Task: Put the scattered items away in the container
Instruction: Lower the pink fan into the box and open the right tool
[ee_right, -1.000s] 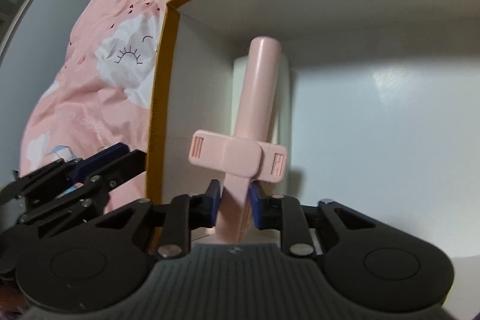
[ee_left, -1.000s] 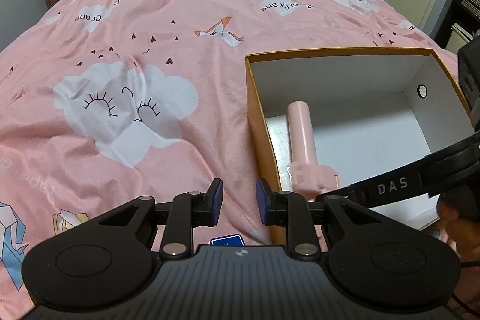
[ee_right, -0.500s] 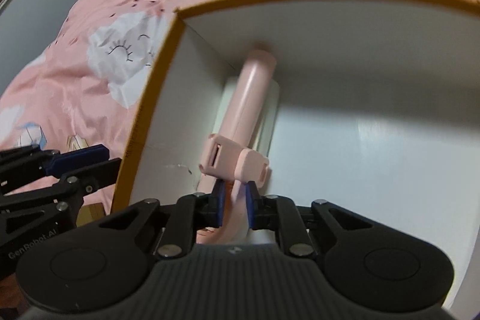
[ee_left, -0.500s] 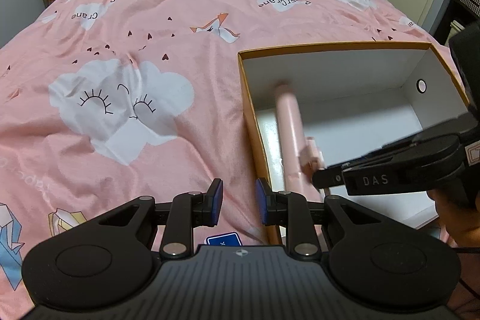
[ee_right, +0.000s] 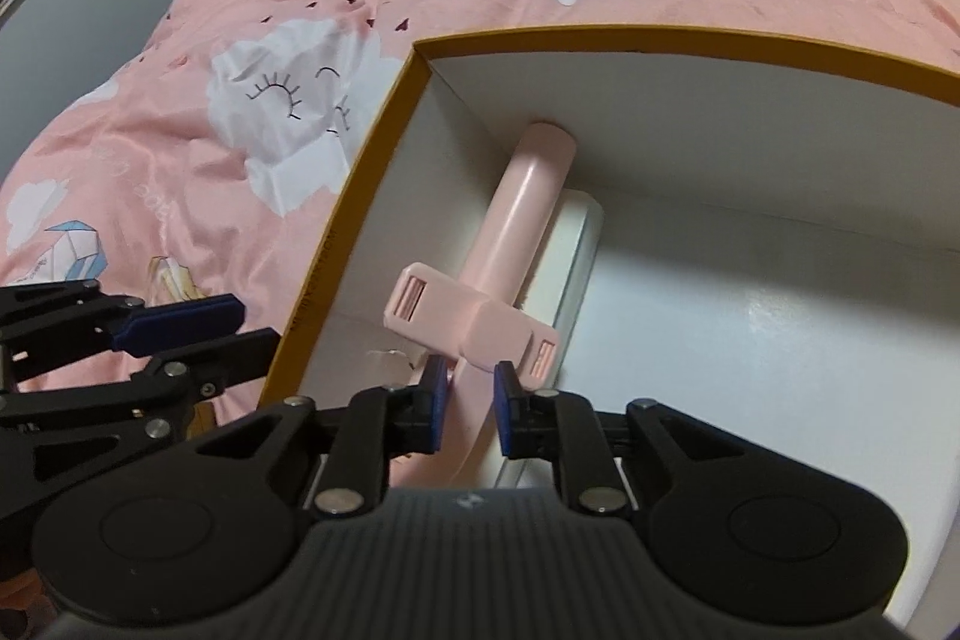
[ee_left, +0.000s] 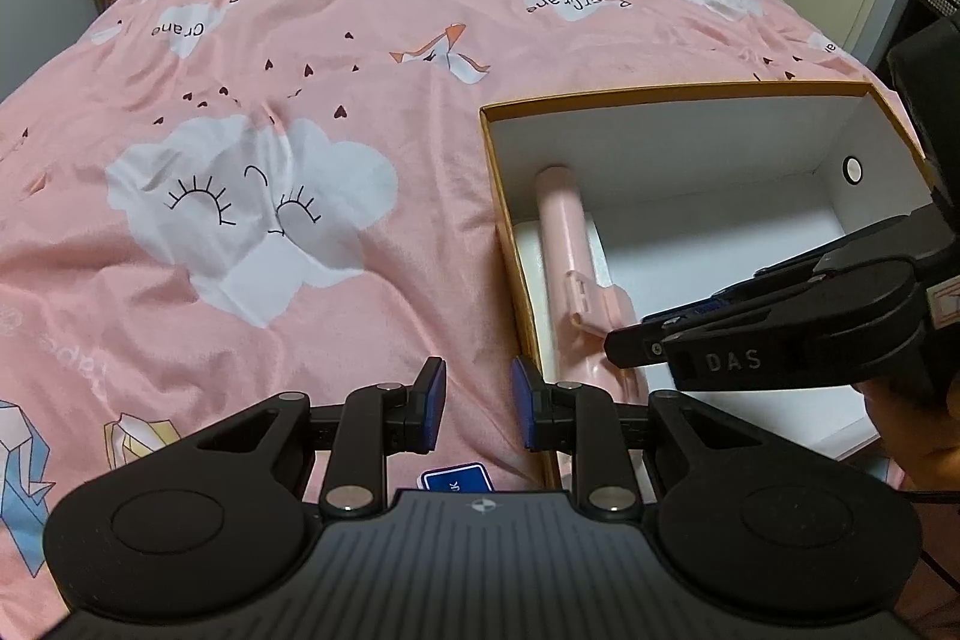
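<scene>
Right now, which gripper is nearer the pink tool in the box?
Right. The right gripper is inside the box with the pink tool between its opening jaws. The left gripper hangs outside the box over the bedspread, holding nothing.

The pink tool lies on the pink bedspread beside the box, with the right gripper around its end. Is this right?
Not quite. The right wrist view shows the pink tool inside the box, leaning against its far wall. The right gripper, its jaws opening, is indeed around its end.

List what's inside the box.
The box holds a pink tool lying over a white slab; the right gripper's opening jaws straddle the tool's near end. Beneath the slab is hidden.
</scene>
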Demonstrator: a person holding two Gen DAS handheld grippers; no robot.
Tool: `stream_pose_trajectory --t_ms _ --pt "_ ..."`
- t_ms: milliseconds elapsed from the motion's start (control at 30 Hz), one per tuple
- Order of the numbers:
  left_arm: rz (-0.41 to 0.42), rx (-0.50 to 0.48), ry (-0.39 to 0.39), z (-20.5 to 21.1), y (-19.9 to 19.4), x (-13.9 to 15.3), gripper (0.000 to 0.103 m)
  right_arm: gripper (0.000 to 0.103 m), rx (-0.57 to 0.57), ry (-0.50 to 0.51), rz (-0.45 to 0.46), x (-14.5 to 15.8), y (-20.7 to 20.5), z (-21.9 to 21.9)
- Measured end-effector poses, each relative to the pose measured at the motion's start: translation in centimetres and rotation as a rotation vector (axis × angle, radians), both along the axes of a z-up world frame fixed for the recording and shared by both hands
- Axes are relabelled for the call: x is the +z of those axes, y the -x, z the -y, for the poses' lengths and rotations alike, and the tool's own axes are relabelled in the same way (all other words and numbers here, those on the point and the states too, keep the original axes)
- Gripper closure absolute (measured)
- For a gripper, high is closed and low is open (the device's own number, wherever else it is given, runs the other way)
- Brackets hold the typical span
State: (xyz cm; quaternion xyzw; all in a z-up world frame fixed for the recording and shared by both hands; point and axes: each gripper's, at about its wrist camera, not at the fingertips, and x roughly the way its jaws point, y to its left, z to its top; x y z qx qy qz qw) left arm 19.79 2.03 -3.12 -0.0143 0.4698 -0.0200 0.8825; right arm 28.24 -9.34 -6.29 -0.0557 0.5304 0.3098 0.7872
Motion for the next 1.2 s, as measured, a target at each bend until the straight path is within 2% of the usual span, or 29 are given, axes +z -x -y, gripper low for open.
stream_pose_trajectory --t_ms 33,67,100,133,267,367,500,733,867,1000,1067,1200 --pt "0.0 0.0 0.001 0.0 0.0 0.0 0.076 0.066 -0.01 0.019 0.01 -0.1 0.0 -0.2" --pt "0.0 0.0 0.001 0.0 0.0 0.0 0.076 0.061 -0.013 0.031 0.019 -0.4 0.0 -0.4" --pt "0.0 0.0 0.0 0.0 0.0 0.0 0.076 0.062 -0.011 0.026 0.02 -0.6 0.0 -0.6" --pt "0.0 0.0 0.0 0.0 0.0 0.0 0.076 0.068 -0.007 0.008 0.017 -0.7 -0.1 -0.7" --pt "-0.004 0.01 0.001 -0.2 0.0 -0.1 0.076 0.072 0.069 0.012 0.079 -0.5 0.7 -1.5" --pt "-0.005 0.013 0.004 -0.4 0.0 -0.2 0.076 0.072 0.125 0.008 0.07 -0.5 0.7 -1.6" --pt "-0.01 0.008 0.002 -0.3 -0.1 -0.4 0.076 0.072 0.086 -0.039 0.007 -0.9 -0.5 -0.8" --pt "-0.017 0.005 -0.007 0.2 -0.1 -0.5 0.076 0.072 0.062 -0.058 -0.016 -0.9 -0.3 -0.6" --pt "-0.02 0.009 -0.015 0.3 0.1 -0.3 0.076 0.072 0.058 -0.042 0.024 -0.1 0.6 -0.6" --pt "-0.012 0.017 -0.027 0.2 0.7 0.3 0.075 0.071 0.041 -0.002 0.106 1.5 2.2 -0.3" --pt "-0.004 0.022 -0.026 0.1 1.3 0.8 0.074 0.065 0.037 -0.016 0.149 2.6 3.3 0.1" --pt "0.013 0.035 -0.027 -0.4 2.7 1.8 0.072 0.06 0.026 -0.073 0.222 4.7 5.9 1.3"
